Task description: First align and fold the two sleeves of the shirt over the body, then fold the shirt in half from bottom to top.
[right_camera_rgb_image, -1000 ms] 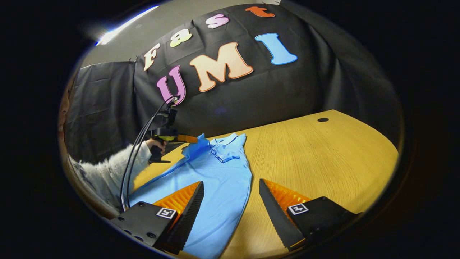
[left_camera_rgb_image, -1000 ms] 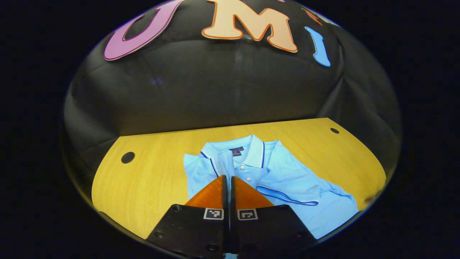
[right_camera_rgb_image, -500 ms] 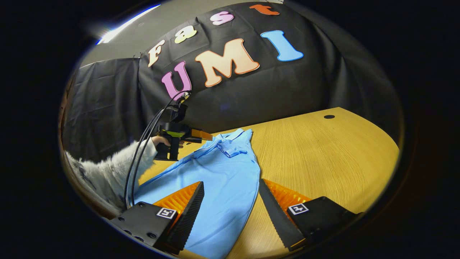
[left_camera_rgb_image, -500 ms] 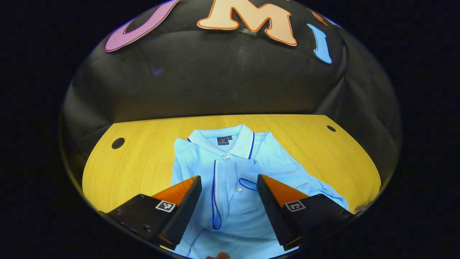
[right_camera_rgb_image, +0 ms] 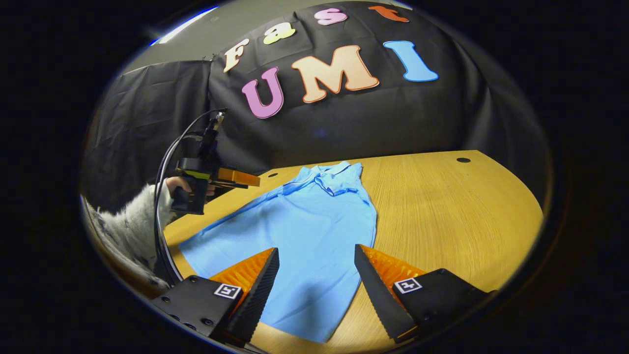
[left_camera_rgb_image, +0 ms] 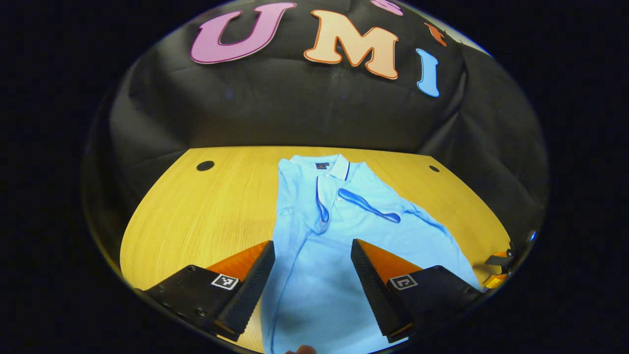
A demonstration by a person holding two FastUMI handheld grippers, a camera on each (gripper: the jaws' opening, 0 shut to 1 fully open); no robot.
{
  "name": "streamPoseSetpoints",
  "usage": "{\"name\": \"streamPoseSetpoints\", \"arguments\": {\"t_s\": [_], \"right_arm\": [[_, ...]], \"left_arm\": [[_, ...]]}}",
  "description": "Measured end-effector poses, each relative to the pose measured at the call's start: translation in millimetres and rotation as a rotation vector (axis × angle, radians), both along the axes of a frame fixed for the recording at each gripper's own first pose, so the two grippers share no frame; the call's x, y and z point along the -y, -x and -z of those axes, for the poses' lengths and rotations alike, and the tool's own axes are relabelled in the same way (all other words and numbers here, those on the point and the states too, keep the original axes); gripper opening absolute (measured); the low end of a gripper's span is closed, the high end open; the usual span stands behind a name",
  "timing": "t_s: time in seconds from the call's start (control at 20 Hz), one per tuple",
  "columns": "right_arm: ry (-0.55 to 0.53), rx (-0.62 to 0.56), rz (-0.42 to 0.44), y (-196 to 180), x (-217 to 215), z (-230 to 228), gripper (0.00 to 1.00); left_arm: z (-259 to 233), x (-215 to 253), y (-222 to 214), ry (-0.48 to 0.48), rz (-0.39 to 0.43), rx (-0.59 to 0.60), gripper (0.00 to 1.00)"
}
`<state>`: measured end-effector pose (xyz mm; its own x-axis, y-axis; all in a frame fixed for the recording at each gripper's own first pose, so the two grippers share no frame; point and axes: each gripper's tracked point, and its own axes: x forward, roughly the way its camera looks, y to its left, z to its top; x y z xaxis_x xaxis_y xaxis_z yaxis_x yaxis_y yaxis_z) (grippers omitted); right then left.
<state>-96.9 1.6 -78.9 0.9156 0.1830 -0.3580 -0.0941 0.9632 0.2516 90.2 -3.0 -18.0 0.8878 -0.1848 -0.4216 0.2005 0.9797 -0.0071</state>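
The shirt (left_camera_rgb_image: 314, 236) lies flat on the table (left_camera_rgb_image: 206, 216), both sleeves folded across its body just below the collar (left_camera_rgb_image: 331, 166). Both the left gripper (left_camera_rgb_image: 312, 275) and right gripper (right_camera_rgb_image: 316, 282) hover with jaws spread wide, empty. Each should probably pinch one hem corner, lifting evenly toward the collar.

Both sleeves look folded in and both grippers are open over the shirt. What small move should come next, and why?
Probably lower both grippers toward the shirt's bottom hem. In the left gripper view both sleeves lie across the body, so the bottom-to-top fold remains. The left gripper and right gripper hover open above the lower half, holding nothing, and the hem lies flat near the table edge.
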Motion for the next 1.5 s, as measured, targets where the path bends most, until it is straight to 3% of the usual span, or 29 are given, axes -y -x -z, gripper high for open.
{"name": "streamPoseSetpoints", "arguments": {"t_s": [0.3, 0.65, 0.7, 0.8, 0.85, 0.9, 1.5], "right_arm": [[0.086, -0.027, -0.006, 32, -10, 15, 0.97], [0.124, -0.055, -0.009, 59, -17, 33, 0.97], [0.129, -0.056, -0.004, 60, -15, 36, 0.92], [0.139, -0.061, -0.003, 63, -16, 39, 0.97], [0.139, -0.059, -0.004, 63, -16, 39, 0.92], [0.140, -0.058, -0.005, 63, -17, 38, 0.97], [0.192, -0.043, -0.013, 61, -26, 45, 0.96]], "left_arm": [[25, -38, 98, -0.014, -0.045, 0.020, 0.96], [56, -33, 177, -0.017, -0.011, 0.026, 0.95], [63, -32, 185, -0.014, -0.008, 0.015, 0.95], [75, -40, 196, -0.039, -0.025, -0.001, 0.96], [79, -44, 199, -0.060, -0.039, -0.002, 0.96], [82, -47, 202, -0.072, -0.045, -0.005, 0.96], [99, -39, 204, -0.085, -0.068, -0.001, 0.95]]}}
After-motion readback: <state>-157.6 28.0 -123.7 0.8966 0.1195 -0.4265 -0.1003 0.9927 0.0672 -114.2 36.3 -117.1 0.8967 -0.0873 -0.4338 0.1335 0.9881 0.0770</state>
